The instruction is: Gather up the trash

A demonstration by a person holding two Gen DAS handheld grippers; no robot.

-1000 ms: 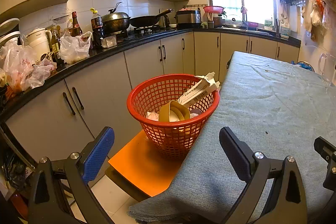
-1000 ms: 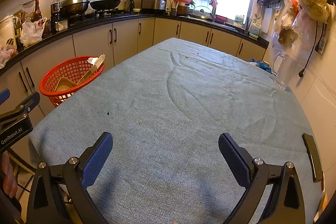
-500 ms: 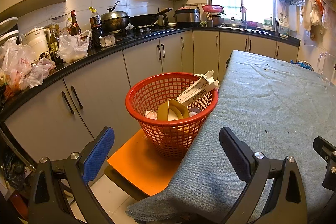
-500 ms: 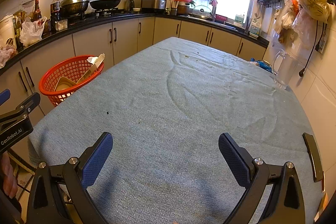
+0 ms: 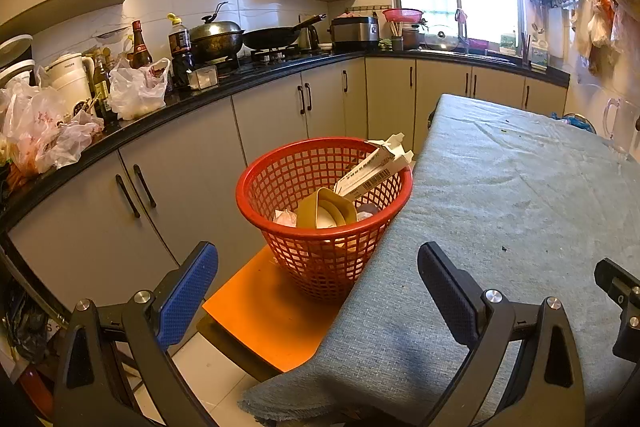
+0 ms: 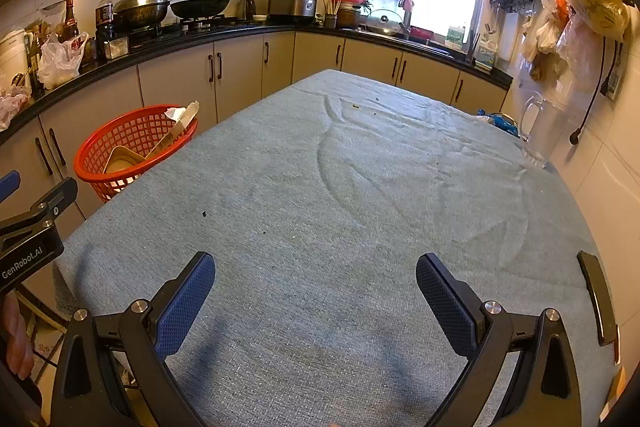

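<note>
Trash sat in red basket; surface looked cleared.
Both claws, left and right, gaped empty; best sweep for crumbs.

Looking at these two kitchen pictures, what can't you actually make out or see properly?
- Bottom of the red basket: in the left wrist view, the long carton and yellow cup cover what lies beneath.
- Carton print: too small to read in either view.
- Orange seat: partly hidden by the basket and the table cloth.
- Dark strip: right wrist view, near the edge; unidentifiable.
- Blue item: right wrist view, too small to identify.
</note>
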